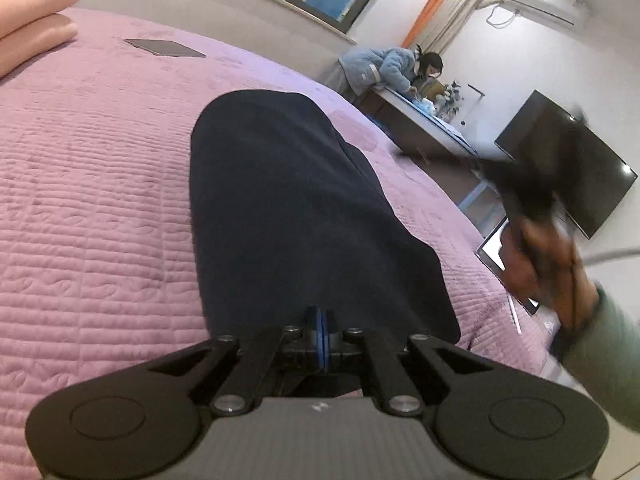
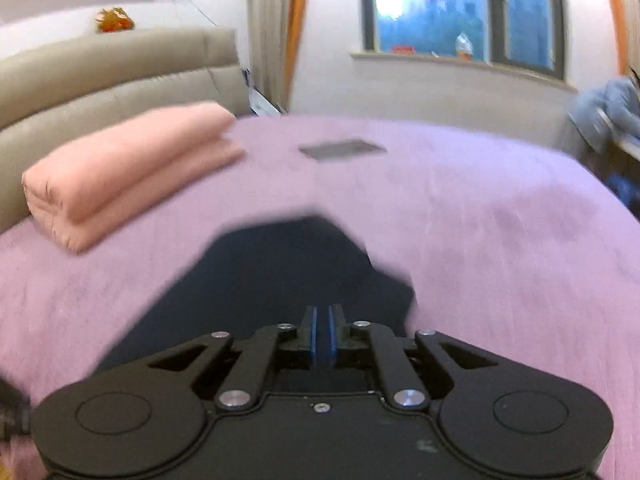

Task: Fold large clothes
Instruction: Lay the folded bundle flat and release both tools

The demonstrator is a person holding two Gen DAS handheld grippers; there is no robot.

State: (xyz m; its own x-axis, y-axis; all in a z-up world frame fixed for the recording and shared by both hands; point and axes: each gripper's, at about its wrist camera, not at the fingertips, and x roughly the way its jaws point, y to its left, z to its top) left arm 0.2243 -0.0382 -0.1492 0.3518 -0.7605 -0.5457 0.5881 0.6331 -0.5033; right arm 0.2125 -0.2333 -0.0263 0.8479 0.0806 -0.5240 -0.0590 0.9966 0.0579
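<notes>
Right now my left gripper (image 1: 320, 320) has its jaws pressed together at the near edge of the dark navy garment (image 1: 288, 208); the blue pads meet with no gap I can see, and the cloth runs straight out from them, so I judge they are clenched on its hem. On the right gripper (image 2: 322, 320) the jaws stand nearly together, with only a thin dark slit between the pads. The same garment (image 2: 280, 268) begins just ahead of them, but the view is blurred and I cannot tell whether cloth is pinched there.

From the left wrist view the garment lies as a long, smooth strip across the purple quilted bed cover (image 1: 100, 200), away from me. My right hand (image 1: 548, 264) is a smear at the right edge, near a tablet (image 1: 496, 252) on the bed's corner.

To do this fold well, I would keep both near corners level and carry them forward together, low over the cloth, so the edges meet squarely. Farther out sit a folded pink blanket (image 2: 120, 168) and a flat grey slab (image 2: 342, 149), well apart from the garment.
</notes>
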